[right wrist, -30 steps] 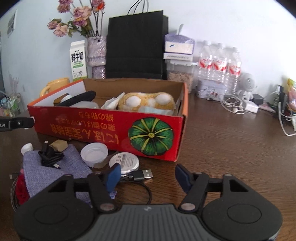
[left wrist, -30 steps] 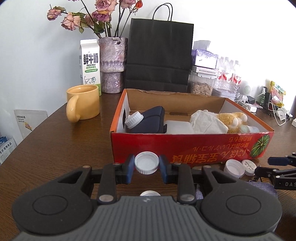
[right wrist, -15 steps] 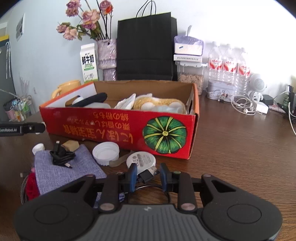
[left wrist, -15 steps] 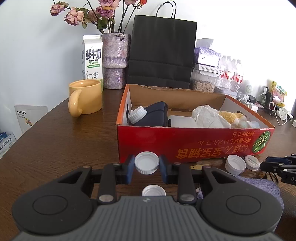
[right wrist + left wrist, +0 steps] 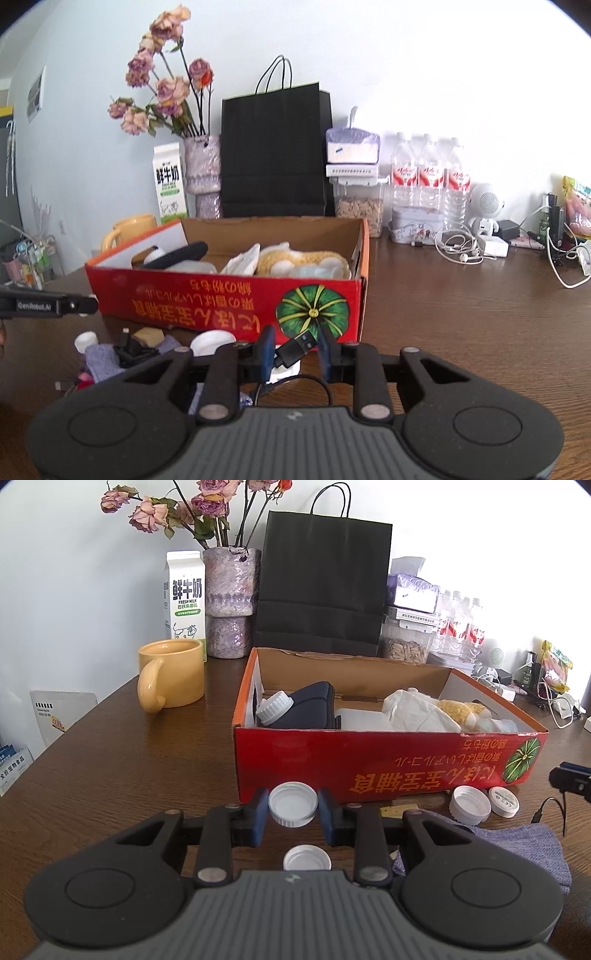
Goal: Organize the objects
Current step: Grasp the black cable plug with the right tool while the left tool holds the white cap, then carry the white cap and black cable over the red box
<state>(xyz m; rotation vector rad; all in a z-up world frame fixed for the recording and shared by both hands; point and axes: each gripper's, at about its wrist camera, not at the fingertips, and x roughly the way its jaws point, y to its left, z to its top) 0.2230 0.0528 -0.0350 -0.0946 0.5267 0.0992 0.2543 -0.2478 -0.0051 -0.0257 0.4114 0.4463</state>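
The red box (image 5: 388, 760), half filled, sits mid-bench as both grippers hold items just in front of its near wall. The left gripper (image 5: 293, 805) has its fingers clenched on a white cap (image 5: 293, 804); the right gripper (image 5: 295, 347) grips a black USB plug (image 5: 295, 346), its cable (image 5: 295, 384) trailing below. Each load likely needs lifting clear of the box's near wall before release, the cable gathered so it does not snag the 2 lids (image 5: 484, 805) beside the box.
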